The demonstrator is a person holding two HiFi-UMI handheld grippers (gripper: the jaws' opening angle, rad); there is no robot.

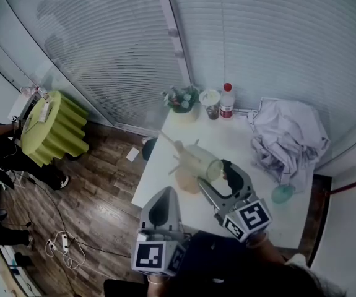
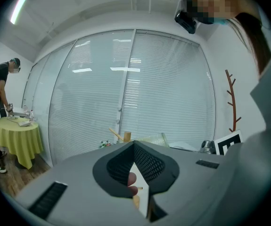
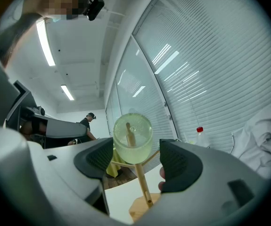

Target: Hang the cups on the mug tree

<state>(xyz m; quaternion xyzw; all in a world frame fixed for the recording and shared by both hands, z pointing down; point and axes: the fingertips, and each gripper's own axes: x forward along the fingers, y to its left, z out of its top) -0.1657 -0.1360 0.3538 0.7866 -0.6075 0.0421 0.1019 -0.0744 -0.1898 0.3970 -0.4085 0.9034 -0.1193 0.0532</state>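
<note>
Right gripper [image 3: 136, 158]: jaws spread, not clamped. The pale green glass cup [image 3: 132, 137] sits between them, seen end-on. It touches or nearly touches one pad, with a clear gap to the other. We read that as spread and not holding the cup.

The cup is up on the wooden mug tree [image 3: 143, 185]. The stem runs from the base straight up into the cup's circle, and wood shows through the glass. We can't tell whether it rides on the stem top or on a side peg, or which end faces us.

Key relation: the cup's long axis points along the right gripper's own line of sight, dead ahead and centred between the jaws. Our judgement is that any pull-out has to go straight back along that axis. A sideways exit would drag a pad across the glass and could tip the tree.

Left gripper [image 1: 163, 210]: jaws closed on each other with nothing between, over the near-left edge of the white table [image 1: 156, 184], short of the tree.

One more cup to hang, we think: a teal cup [image 1: 282, 193] on the table by the crumpled white cloth [image 1: 289, 135]. It lies to the right of the right gripper and well apart from the left one, so the right gripper is nearer.
</note>
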